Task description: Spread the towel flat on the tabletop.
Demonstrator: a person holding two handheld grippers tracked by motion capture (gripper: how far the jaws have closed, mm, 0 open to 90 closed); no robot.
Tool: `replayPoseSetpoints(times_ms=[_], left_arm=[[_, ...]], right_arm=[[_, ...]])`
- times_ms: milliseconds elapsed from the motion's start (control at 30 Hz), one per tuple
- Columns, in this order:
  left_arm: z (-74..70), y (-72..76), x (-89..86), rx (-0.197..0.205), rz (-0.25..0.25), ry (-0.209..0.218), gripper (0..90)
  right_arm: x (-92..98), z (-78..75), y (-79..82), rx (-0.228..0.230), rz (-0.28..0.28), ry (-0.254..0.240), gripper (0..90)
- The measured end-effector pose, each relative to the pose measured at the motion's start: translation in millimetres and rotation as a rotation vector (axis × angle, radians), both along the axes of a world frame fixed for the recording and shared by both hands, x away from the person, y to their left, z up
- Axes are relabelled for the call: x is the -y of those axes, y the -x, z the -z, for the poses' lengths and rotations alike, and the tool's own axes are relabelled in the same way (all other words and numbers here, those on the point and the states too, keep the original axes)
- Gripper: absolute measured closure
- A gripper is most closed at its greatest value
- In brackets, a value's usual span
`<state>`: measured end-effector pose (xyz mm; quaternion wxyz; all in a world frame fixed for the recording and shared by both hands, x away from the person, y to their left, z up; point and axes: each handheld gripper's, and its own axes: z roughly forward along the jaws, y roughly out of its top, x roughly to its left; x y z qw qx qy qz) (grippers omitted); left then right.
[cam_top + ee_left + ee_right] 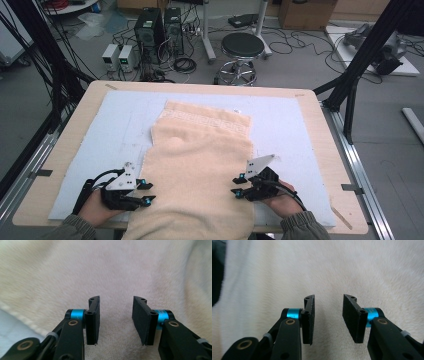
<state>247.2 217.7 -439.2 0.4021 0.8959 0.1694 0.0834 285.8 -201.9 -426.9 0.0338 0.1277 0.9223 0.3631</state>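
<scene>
A wooden table (320, 130) carries a pale blue mat (120, 125) that covers most of its top. On the mat lies a cream towel (200, 165), the largest loose thing here. It runs from the middle of the mat back toward the person, and its near end hangs over the table's front edge. Its far end looks folded over, showing a woven band, though the layers are hard to tell apart from above.

The left gripper (145, 192) sits at the towel's left edge, near the front of the table, and points inward across the cloth. In the left gripper view its jaws stand partly apart over the pile, with nothing pinched between the pads (93, 320). The right gripper (238, 186) mirrors it at the towel's right edge. Its jaws are likewise partly open, with bare cloth below and no fold caught between them.
</scene>
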Motion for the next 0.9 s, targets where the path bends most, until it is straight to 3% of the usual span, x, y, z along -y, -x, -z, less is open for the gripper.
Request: replayPoseSetpoints(times_ms=[33,100,167,300,467,600,667,733,833,900], left_arm=[[0.3,0.4,-0.4,-0.011,-0.006,0.012,65.2],[-0.6,1.5,-1.4,-0.012,0.001,0.006,76.5],[-1.5,3.8,-1.1,-0.012,0.005,0.001,82.1],[-8.9,15.3,-3.6,-0.005,0.028,-0.008,84.6],[-17.7,38.6,-10.6,-0.018,0.056,0.022,84.9],[-25.7,51.7,-14.2,-0.024,0.095,0.037,84.7],[-28.3,51.4,-14.9,-0.021,0.099,0.051,83.4],[-28.2,46.8,-15.1,-0.015,0.075,0.065,75.9],[-22.6,35.5,-12.2,-0.006,0.032,0.068,57.7],[-16.5,26.7,-9.2,-0.01,0.032,0.053,55.6]], right_arm=[[-1.7,4.2,-1.3,-0.014,-0.003,0.015,66.0],[-2.6,7.1,-1.3,-0.014,-0.006,0.002,75.2],[-2.5,6.9,-1.2,-0.028,-0.02,-0.005,83.5],[-2.9,4.4,4.1,-0.022,-0.043,-0.001,85.2],[-4.0,-2.8,20.3,-0.019,-0.091,-0.001,85.2],[-1.1,-16.1,35.5,-0.016,-0.141,-0.042,80.9],[3.3,-22.8,37.4,0.002,-0.116,-0.052,76.3],[8.7,-25.2,32.9,0.026,-0.075,-0.05,70.5],[13.1,-19.1,21.4,0.034,-0.019,-0.032,64.1],[13.0,-10.3,13.6,0.015,0.0,-0.02,63.4]])
